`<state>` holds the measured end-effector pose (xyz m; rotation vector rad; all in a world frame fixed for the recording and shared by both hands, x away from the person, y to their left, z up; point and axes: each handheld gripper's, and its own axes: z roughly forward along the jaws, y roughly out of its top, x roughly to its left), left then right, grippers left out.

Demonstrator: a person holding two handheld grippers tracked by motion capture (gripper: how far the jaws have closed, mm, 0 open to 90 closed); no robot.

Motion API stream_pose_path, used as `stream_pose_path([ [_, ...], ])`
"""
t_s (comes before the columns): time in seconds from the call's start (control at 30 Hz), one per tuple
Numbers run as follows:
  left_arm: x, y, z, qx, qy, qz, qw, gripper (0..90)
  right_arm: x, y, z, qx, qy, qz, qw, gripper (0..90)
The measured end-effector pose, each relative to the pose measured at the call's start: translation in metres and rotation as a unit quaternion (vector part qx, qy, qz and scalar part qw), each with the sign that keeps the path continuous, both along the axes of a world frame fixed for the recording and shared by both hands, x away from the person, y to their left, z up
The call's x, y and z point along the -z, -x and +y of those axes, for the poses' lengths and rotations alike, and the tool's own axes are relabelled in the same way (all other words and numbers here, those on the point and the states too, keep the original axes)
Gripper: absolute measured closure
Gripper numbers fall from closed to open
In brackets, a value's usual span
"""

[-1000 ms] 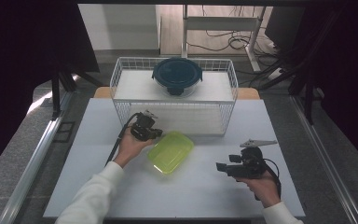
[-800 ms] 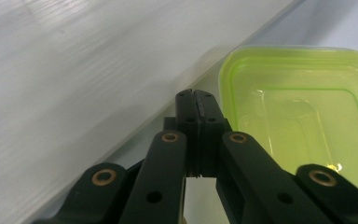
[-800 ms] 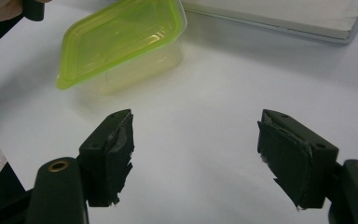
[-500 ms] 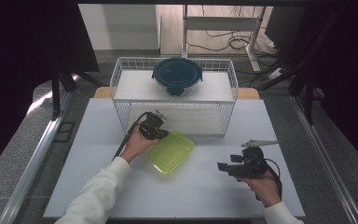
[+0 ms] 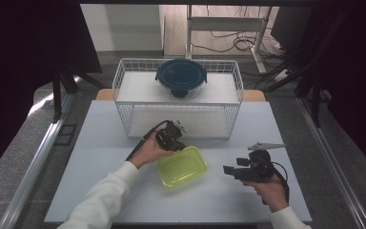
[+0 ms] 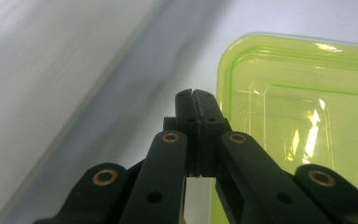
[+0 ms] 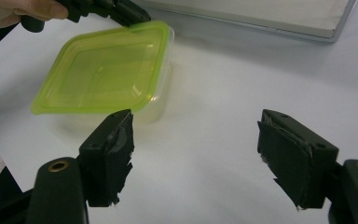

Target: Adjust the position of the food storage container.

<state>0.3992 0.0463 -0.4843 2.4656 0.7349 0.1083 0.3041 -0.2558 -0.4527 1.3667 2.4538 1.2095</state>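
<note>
Green-lidded container (image 5: 182, 166) on white counter (image 5: 100, 157), mid-front, just before wire basket (image 5: 124, 102); clear tub beneath yellow-green lid, seen in right gripper view (image 7: 103, 70) sitting flat. Left gripper (image 5: 177, 143) at container's far left corner, jaws pressed fully together with nothing between them, tips just beside lid rim in left gripper view (image 6: 195, 100); touching rim or not, cannot tell. Left hand (image 5: 148, 151) wrapped round handle, white sleeve (image 5: 100, 198) trailing to bottom edge. Right gripper (image 5: 228, 170) well apart to container's right, pointed toward it, jaws spread wide and empty (image 7: 196, 140), held by right hand (image 5: 269, 188). Dark blue-lidded round bowl (image 5: 181, 76) on top of basket at back, well apart from both grippers.
</note>
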Motion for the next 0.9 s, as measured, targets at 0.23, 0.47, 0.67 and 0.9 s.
stream_pose_path([
  [0.23, -0.002, 0.011, -0.017, 0.039, -0.007, 0.005, 0.9992, 90.0, 0.0, 0.0, 0.0, 0.0, 0.0, 0.001, 1.0, 26.7],
  [0.47, -0.002, 0.014, -0.022, 0.049, -0.005, 0.007, 0.9988, 90.0, 0.001, -0.001, -0.001, 0.001, 0.001, 0.002, 1.0, 26.7],
  [0.67, -0.007, 0.015, -0.016, 0.019, 0.022, 0.004, 0.9996, 90.0, 0.0, -0.001, -0.003, 0.002, -0.009, 0.004, 1.0, 26.7],
  [0.9, -0.029, 0.028, 0.017, -0.045, 0.066, -0.006, 0.9968, 90.0, -0.001, -0.002, -0.007, 0.008, -0.011, 0.002, 0.9999, 26.7],
])
